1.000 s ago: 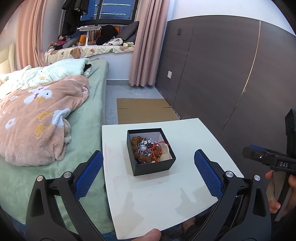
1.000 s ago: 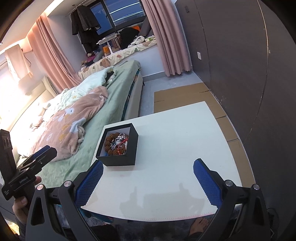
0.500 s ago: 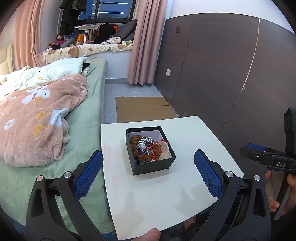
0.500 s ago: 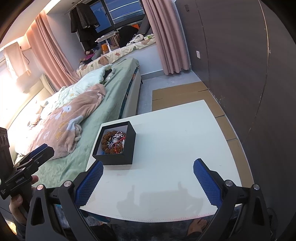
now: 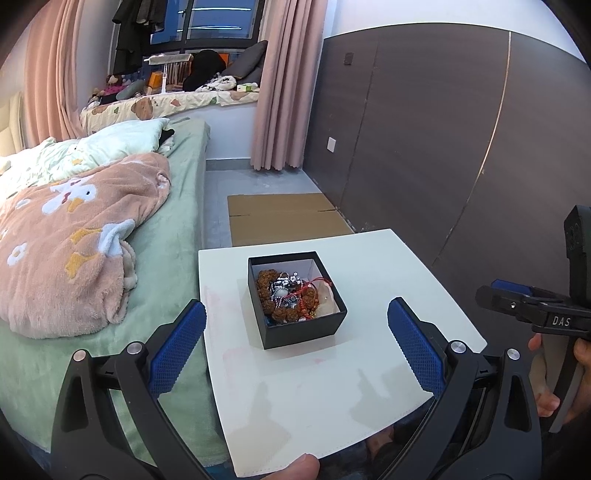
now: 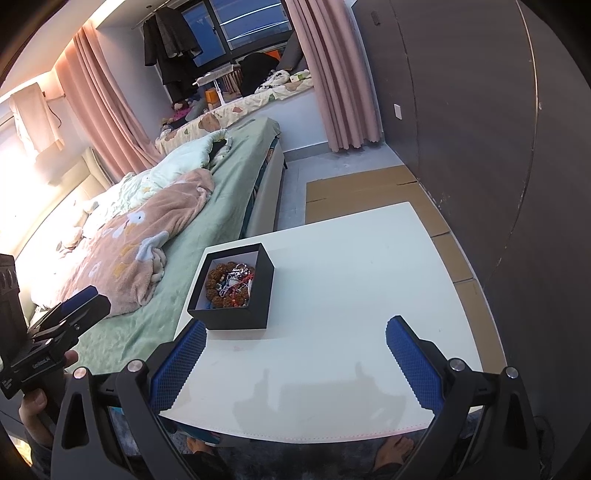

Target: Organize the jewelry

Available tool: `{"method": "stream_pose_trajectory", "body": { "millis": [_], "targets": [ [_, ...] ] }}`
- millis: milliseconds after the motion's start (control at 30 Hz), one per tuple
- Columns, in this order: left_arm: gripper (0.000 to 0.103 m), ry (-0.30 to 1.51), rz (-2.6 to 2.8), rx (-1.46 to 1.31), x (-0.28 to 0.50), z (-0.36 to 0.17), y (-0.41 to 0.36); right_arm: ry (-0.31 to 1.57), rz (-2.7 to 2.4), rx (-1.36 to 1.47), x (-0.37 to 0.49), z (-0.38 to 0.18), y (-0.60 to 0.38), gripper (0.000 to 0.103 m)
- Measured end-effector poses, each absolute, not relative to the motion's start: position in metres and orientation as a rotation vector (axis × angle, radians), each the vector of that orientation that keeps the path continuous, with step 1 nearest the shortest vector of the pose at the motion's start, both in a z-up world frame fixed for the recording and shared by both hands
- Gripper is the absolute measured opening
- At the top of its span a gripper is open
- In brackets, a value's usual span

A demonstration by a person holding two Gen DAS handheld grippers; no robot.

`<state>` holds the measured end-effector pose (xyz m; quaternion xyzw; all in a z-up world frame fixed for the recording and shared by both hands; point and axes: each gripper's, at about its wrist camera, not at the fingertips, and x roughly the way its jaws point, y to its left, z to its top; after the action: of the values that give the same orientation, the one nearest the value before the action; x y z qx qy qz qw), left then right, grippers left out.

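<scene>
Box: black box [image 5: 297,299] holds the jewelry [image 5: 286,291], on the tabletop [image 5: 369,387].
Left tongs [image 5: 295,349]: spread wide, just before the box.
Right tongs [image 6: 295,363]: spread wide, nothing between them.

A home bedroom. On the left stands a bed [image 5: 173,236] with a green sheet, a rumpled pink fleece blanket [image 5: 74,236] and a pale pillow [image 5: 122,142]. At the far end, pink curtains [image 5: 284,85] frame a window seat [image 5: 173,101] piled with cushions, and dark clothes [image 6: 170,35] hang above. Dark wall panels [image 5: 443,147] line the right.
</scene>
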<state>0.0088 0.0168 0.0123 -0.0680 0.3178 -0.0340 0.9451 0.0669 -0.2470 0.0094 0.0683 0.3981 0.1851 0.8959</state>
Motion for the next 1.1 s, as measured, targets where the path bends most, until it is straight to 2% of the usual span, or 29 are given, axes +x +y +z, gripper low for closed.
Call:
{"method": "stream_pose_trajectory", "body": {
  "millis": [1100],
  "targets": [
    [0.098,0.627,-0.077,-0.085,0.004,0.014,-0.001,0.822,0.376,0.134,0.065,0.01,-0.25,0.096]
  ]
}}
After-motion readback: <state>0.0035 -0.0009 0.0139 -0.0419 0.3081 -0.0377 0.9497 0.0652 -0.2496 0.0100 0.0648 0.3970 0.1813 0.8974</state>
